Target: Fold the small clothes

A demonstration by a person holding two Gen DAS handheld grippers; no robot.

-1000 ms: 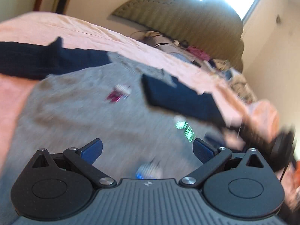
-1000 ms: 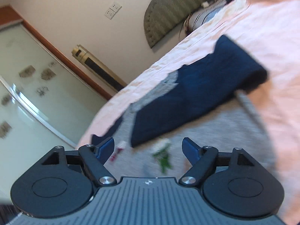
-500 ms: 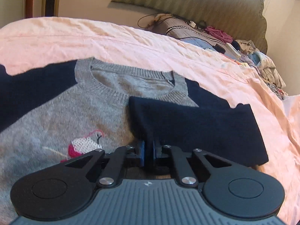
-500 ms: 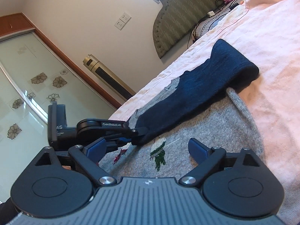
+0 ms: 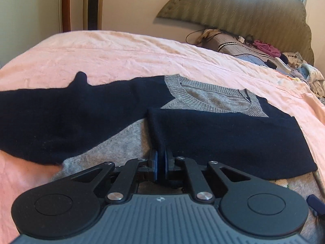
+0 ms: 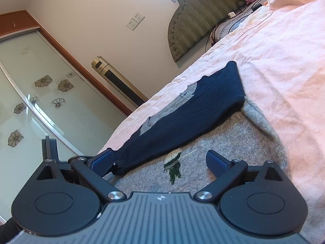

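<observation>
Grey knit sweater (image 5: 113, 148) with navy sleeves lies flat on pink bed (image 5: 126, 55) — ribbed collar toward headboard (image 5: 254, 16). One sleeve (image 5: 233, 140) folded across chest, the other spread out from the body. Left gripper (image 5: 160, 158) pinched tight on folded sleeve's cuff. Right gripper (image 6: 158, 160) jaws opening wide — nothing gripped, over embroidered motif (image 6: 172, 164).

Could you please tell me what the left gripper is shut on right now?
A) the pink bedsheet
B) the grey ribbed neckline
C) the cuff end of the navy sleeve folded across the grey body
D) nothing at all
C: in the left wrist view the left gripper pinches the end of the folded navy sleeve, which lies across the sweater's grey body.
</observation>
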